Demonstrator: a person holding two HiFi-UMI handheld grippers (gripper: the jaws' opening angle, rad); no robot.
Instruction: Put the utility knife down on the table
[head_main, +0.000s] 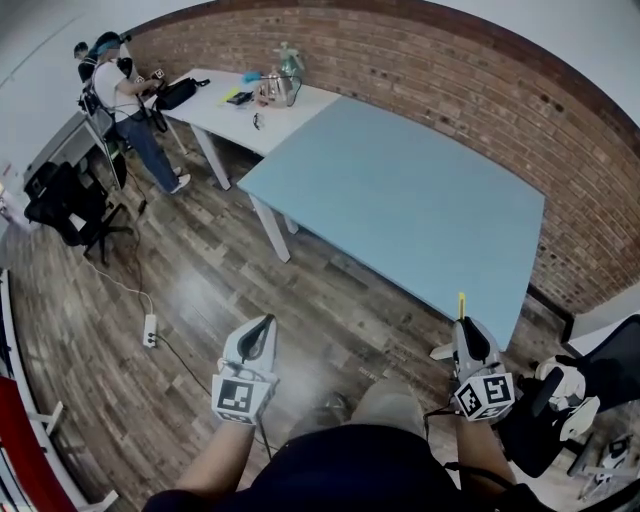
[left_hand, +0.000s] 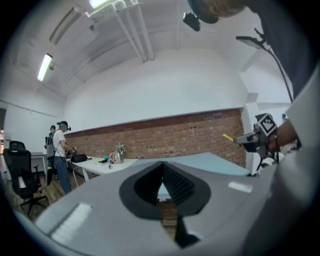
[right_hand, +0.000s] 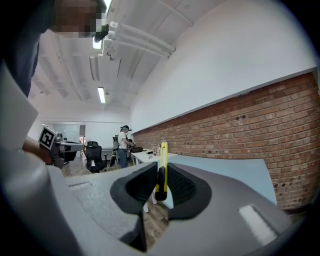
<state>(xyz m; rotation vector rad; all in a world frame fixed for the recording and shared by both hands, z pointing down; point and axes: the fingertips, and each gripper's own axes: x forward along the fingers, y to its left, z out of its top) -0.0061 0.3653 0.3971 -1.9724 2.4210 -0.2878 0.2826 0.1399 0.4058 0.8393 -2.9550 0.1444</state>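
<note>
Jaws of the right gripper (right_hand: 161, 182) pinch a slim yellow utility knife (right_hand: 162, 160) between their dark ribbed pads. The knife stands on edge, its black butt down in the gap and its yellow length poking out past the jaw tips. In the head view that yellow tip (head_main: 461, 304) reaches the near edge of the light blue rectangular table (head_main: 400, 200), while the gripper (head_main: 463, 326) itself hangs over the wooden plank floor (head_main: 200, 280), so the knife is not on the tabletop. The left gripper (head_main: 262, 326), well apart on the other side of the person's lap, has its jaws pressed together on nothing (left_hand: 162, 182). Beyond the blue table stand a white table (head_main: 285, 115) with small clutter, a red brick wall (head_main: 420, 60), and a person in a white shirt (head_main: 115, 90).
</note>
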